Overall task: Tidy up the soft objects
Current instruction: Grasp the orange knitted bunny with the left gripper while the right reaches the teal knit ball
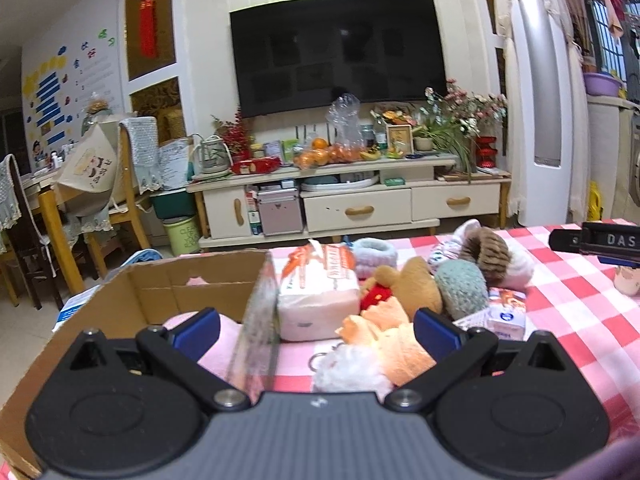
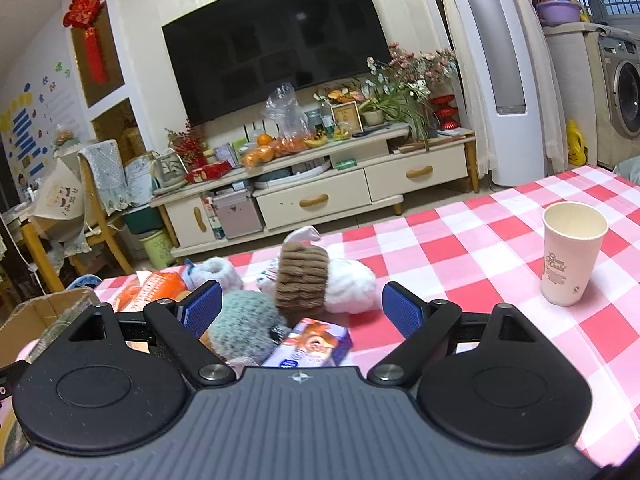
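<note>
Grippers: left gripper (image 1: 316,330) has its jaws spread wide with nothing between the pads; right gripper (image 2: 301,310) likewise spread wide and empty.
Box: cardboard box (image 1: 132,280) lies ahead-left of the left gripper, its near wall passing between the 2 left fingers; pink cloth (image 1: 224,334) already lies inside.
Pile: soft items sit on the checked tablecloth (image 2: 480,240), ahead of both grippers.
Nearest to left: orange cloth (image 1: 394,334) and a white fluffy keyring (image 1: 352,368), just ahead between the fingers toward the right pad; contact not discernible.
Further from left: tissue pack (image 1: 320,292) dead ahead; brown plush toy (image 1: 412,286) and teal knitted piece (image 1: 460,286) ahead-right.
Nearest to right: teal knitted piece and small tissue packet (image 2: 312,346), just ahead, left of centre; brown-and-white plush (image 2: 320,284) beyond them.
Off-task: paper cup (image 2: 570,254), well to the right of the right gripper.
Key relation: orange cloth is nearest the left hand, the hand beside the box; its long axis is unclear since it is crumpled.
Judgement: left gripper looks best placed for the next pick, with a short carry leftward into the box.
</note>
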{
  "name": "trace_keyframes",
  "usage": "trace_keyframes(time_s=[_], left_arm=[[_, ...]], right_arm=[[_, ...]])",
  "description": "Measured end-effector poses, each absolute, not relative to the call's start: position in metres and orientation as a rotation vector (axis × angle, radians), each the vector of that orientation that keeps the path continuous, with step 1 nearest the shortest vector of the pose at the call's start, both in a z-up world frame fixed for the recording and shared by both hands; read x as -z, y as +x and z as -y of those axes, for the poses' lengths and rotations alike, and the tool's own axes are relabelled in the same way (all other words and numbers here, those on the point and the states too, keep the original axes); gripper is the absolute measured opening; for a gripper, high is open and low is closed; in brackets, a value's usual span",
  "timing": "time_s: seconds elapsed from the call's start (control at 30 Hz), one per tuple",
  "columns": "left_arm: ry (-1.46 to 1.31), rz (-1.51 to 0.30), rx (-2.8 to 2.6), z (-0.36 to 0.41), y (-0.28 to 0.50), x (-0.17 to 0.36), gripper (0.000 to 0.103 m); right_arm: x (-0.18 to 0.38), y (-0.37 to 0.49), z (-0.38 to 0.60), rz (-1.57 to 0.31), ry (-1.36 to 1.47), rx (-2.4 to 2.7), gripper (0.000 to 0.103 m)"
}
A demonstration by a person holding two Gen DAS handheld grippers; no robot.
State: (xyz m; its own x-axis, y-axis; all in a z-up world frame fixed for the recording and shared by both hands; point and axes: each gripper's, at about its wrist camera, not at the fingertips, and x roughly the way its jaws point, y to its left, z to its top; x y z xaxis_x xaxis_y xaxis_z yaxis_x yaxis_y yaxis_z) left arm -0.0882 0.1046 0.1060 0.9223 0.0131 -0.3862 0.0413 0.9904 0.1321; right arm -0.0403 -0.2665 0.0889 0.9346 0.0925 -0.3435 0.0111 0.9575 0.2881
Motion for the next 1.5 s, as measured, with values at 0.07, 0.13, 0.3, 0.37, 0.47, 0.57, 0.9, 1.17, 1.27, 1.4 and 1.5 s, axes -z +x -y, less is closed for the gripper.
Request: trace_keyframes(time_s=[0.07,0.13,0.3,0.37,0.47,0.57,0.9,1.17,1.27,1.4,1.5], left_arm=[[0.147,-0.403,0.027,-0.100,-0.088,-0.104,0.102],[0.153,-0.411,0.035,-0.095,-0.088,-0.102,0.102],[0.165,-0.440,0.058,-0.086,-0.085,-0.095,0.102],[0.165,-0.451,0.070,-0.084,-0.083,-0.093,0.102],[0.173,-0.470,0.083,-0.078,-0.080,-0.089,0.102],[0.178,-0.488,0.099,-0.071,-0.077,-0.083,0.102],[0.155,-0.546,0.119,-0.052,-0.056,-0.065,0.102],[0.128,-0.562,0.120,-0.044,-0.035,-0.058,0.102],[0.133,-0.572,0.142,-0.039,-0.028,-0.054,0.102],[0.093,-0.624,0.200,-0.036,-0.017,-0.047,0.102],[0.089,-0.647,0.232,-0.030,-0.018,-0.043,0.102]], right_arm=[[-0.087,-0.040,0.268,-0.371,0.284,-0.035,0.103],[-0.085,-0.038,0.269,-0.385,0.280,-0.024,0.103],[-0.079,-0.032,0.272,-0.425,0.288,-0.001,0.103],[-0.077,-0.031,0.271,-0.443,0.297,-0.004,0.103],[-0.073,-0.026,0.272,-0.463,0.299,-0.010,0.103],[-0.070,-0.020,0.272,-0.469,0.294,-0.010,0.103],[-0.058,0.015,0.278,-0.510,0.320,-0.071,0.103],[-0.054,0.033,0.265,-0.527,0.347,-0.192,0.103],[-0.052,0.041,0.258,-0.533,0.355,-0.254,0.103],[-0.051,0.050,0.251,-0.534,0.365,-0.320,0.103],[-0.050,0.058,0.243,-0.531,0.347,-0.356,0.103]])
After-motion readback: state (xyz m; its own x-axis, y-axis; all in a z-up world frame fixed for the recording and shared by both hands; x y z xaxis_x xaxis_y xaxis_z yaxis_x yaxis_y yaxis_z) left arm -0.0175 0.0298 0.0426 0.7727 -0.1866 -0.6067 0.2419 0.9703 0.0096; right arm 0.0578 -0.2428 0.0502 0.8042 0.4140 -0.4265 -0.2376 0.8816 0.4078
